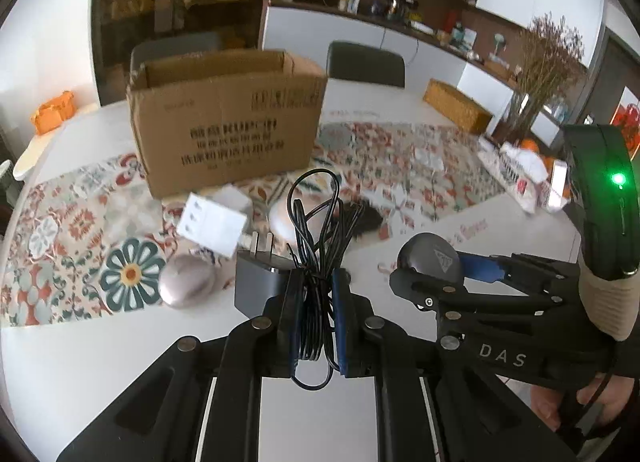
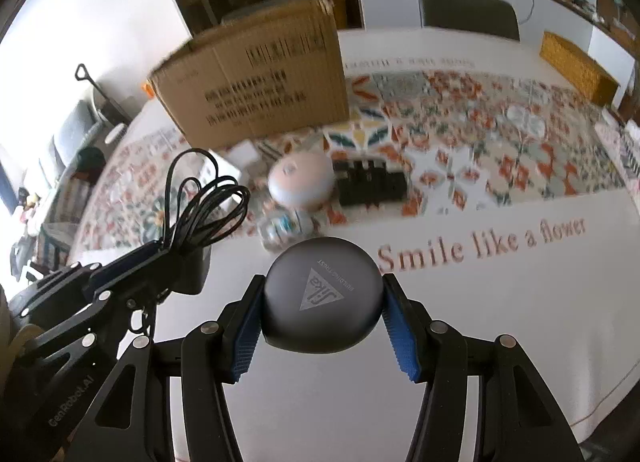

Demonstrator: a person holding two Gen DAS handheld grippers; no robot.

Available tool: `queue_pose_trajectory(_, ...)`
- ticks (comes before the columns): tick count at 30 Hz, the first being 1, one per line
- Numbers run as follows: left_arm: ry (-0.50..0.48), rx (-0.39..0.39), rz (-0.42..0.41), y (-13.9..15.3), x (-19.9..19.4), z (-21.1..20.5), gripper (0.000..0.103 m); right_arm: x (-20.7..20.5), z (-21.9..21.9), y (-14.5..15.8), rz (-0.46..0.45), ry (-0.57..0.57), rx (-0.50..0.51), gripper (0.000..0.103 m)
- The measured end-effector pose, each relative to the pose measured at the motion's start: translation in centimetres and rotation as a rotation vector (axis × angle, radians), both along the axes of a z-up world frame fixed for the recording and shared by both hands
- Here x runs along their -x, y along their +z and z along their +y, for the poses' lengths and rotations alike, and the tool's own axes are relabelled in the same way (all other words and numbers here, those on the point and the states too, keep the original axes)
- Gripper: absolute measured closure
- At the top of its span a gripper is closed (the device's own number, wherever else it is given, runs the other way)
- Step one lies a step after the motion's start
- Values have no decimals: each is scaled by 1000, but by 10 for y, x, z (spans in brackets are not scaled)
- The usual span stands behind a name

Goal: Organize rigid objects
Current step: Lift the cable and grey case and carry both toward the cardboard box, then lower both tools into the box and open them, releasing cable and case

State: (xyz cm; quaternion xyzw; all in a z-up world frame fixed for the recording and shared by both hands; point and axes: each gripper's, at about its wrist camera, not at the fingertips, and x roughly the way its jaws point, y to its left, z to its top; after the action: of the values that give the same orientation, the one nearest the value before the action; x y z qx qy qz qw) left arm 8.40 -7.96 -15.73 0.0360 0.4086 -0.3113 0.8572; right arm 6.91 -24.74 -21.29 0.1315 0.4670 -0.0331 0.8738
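Observation:
My left gripper [image 1: 316,282] is shut on a black charger: its coiled cable [image 1: 316,258] is pinched between the blue pads and the adapter block [image 1: 256,282] hangs at the left. It is held above the table. My right gripper [image 2: 322,296] is shut on a round dark grey case [image 2: 322,298] with a triangle logo, also off the table. The left wrist view shows that case [image 1: 430,258] at the right. An open cardboard box [image 1: 228,118] stands at the back on a patterned mat. In the right wrist view the charger cable [image 2: 204,210] is at the left.
In front of the box lie a white plug block [image 1: 212,228], a silver oval thing [image 1: 186,280], a white round object [image 2: 300,180], a black ribbed item [image 2: 370,182] and a clear item [image 2: 280,230]. A wicker basket [image 2: 576,66] and dried branches [image 1: 548,62] stand far right.

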Motion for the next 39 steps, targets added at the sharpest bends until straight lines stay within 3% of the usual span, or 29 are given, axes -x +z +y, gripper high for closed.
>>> queue_pose_trajectory(19,121,143,-191,85,-35,18,88,-27,4,101,-296,78,58,47)
queue_pose_trajectory(39,134,105,-324,125,-104,4,88,-99,4,147,-407,129,80,47)
